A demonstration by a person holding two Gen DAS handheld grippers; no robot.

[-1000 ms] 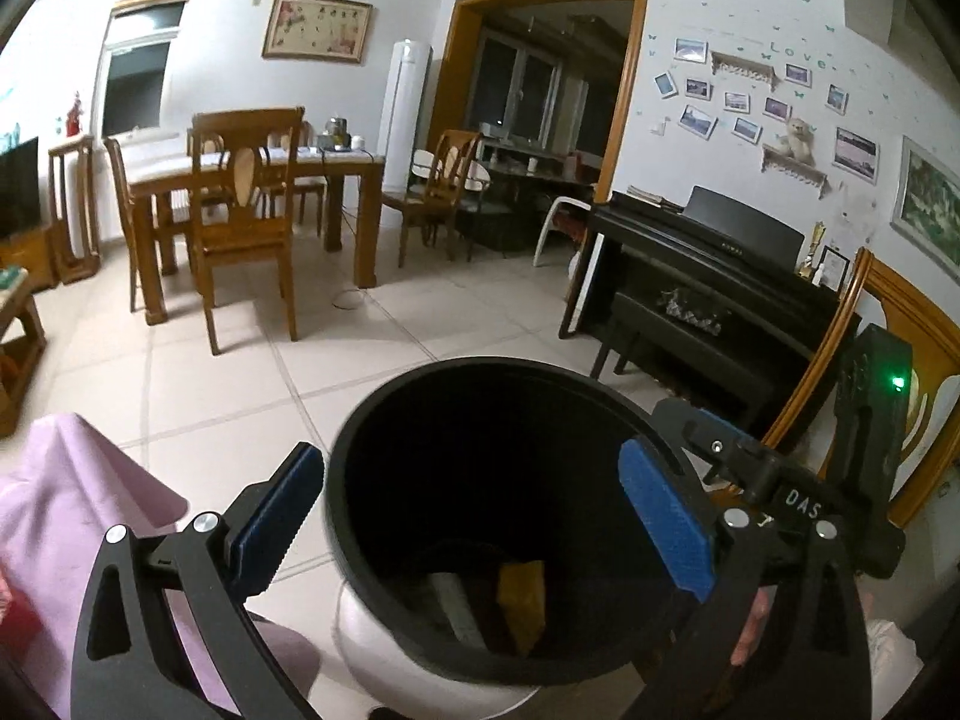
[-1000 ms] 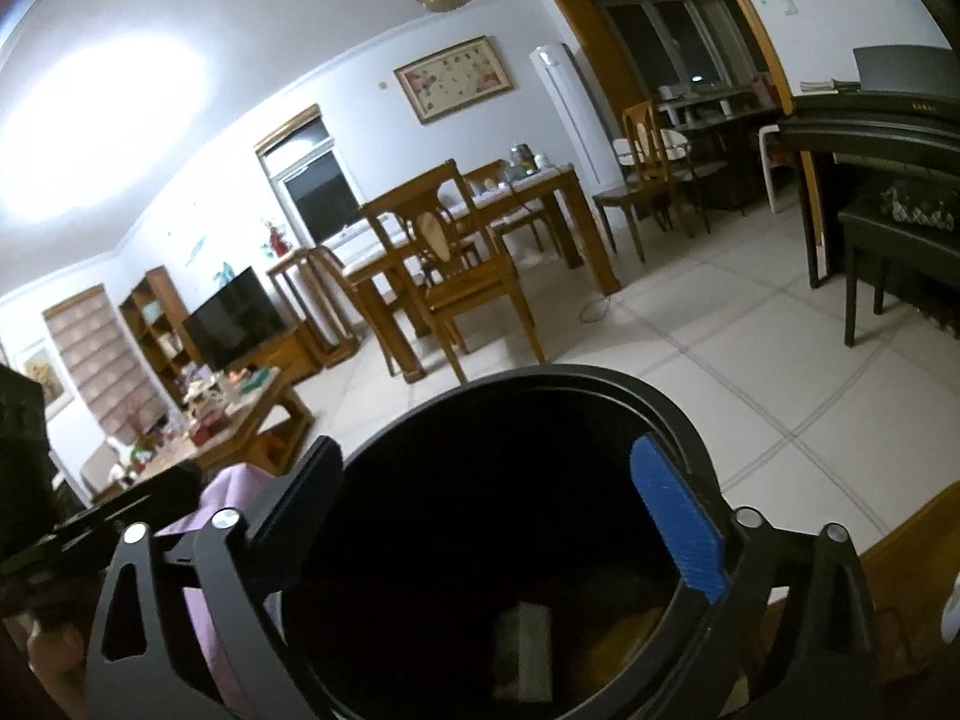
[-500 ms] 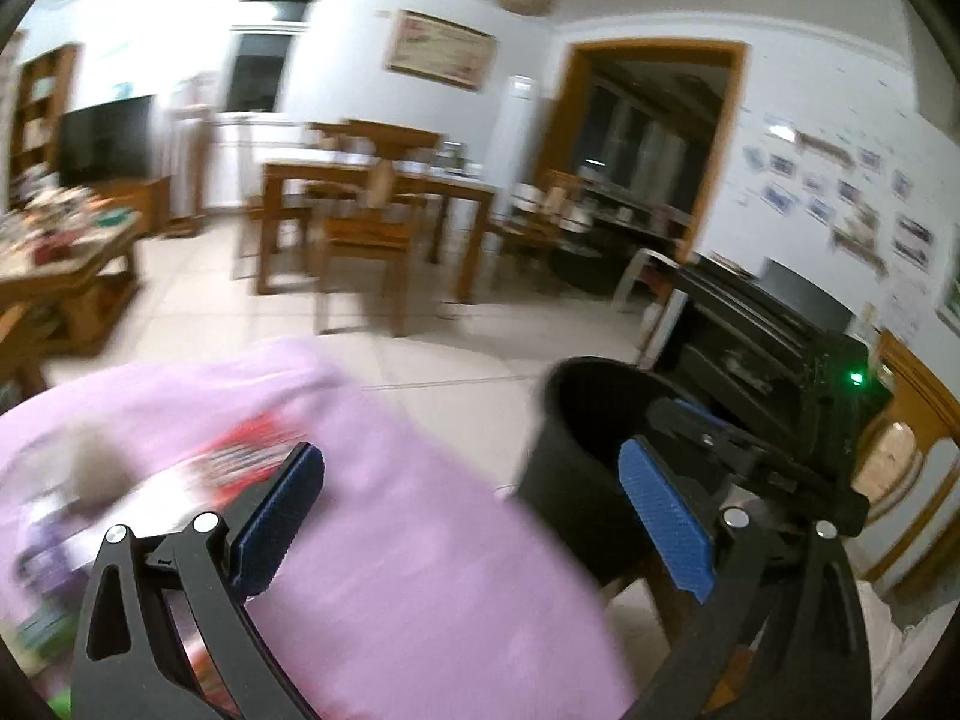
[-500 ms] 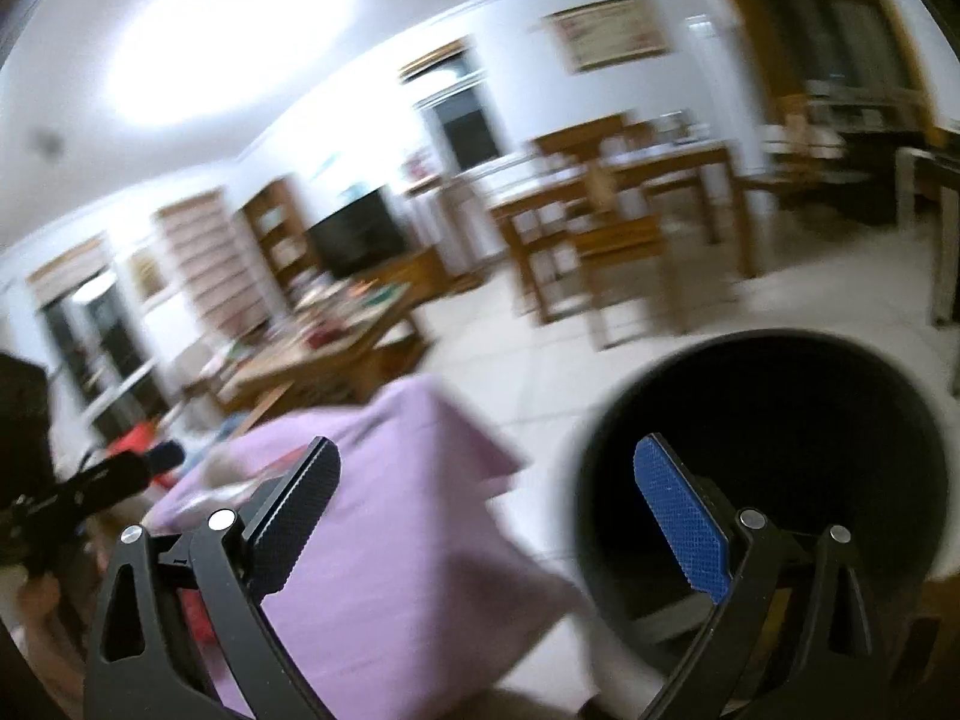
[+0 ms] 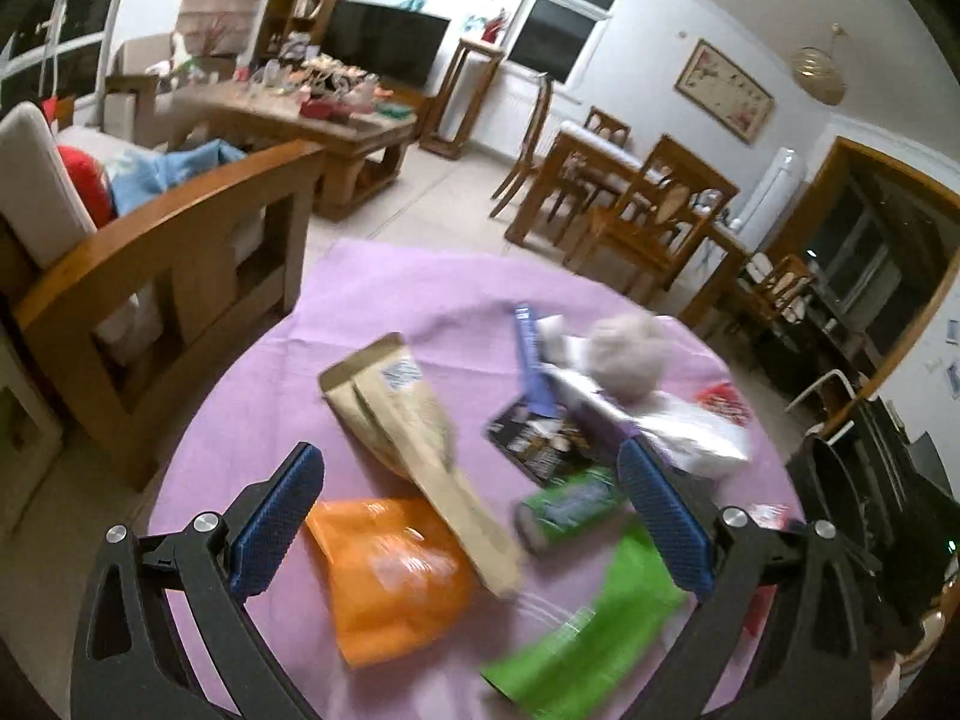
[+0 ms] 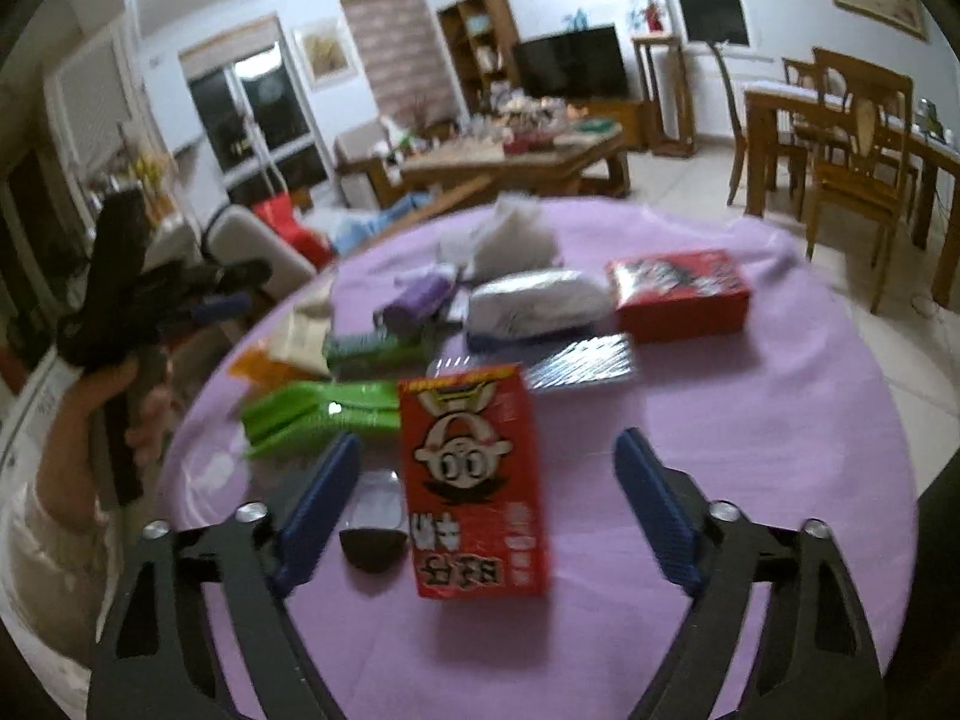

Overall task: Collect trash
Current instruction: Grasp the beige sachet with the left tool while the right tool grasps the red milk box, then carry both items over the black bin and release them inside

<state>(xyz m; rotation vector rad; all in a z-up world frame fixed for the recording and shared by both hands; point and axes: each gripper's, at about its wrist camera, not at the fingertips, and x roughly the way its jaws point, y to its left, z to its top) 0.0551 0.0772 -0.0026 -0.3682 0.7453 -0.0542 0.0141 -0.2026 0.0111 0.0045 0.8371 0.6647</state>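
The round table (image 6: 750, 420) under its purple cloth carries the scattered trash. Above its near edge the right gripper (image 6: 486, 504) has just been closing; a red cartoon box (image 6: 474, 480) lies between its jaws, untouched. The left gripper (image 5: 474, 516) hangs open over an orange bag (image 5: 396, 570), a tan paper bag (image 5: 414, 426) and a green can (image 5: 570, 510).

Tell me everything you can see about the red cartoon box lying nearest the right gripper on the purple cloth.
The red cartoon box looks like a flat cardboard carton, closed, lying face up on the purple cloth. Its top shows a white cartoon face with big eyes and bold white characters below. It lies between the open fingers of the right gripper, which have just been closing; the pads do not touch it. A green wrapper lies against its upper left edge, and a small dark piece sits beside its left side.
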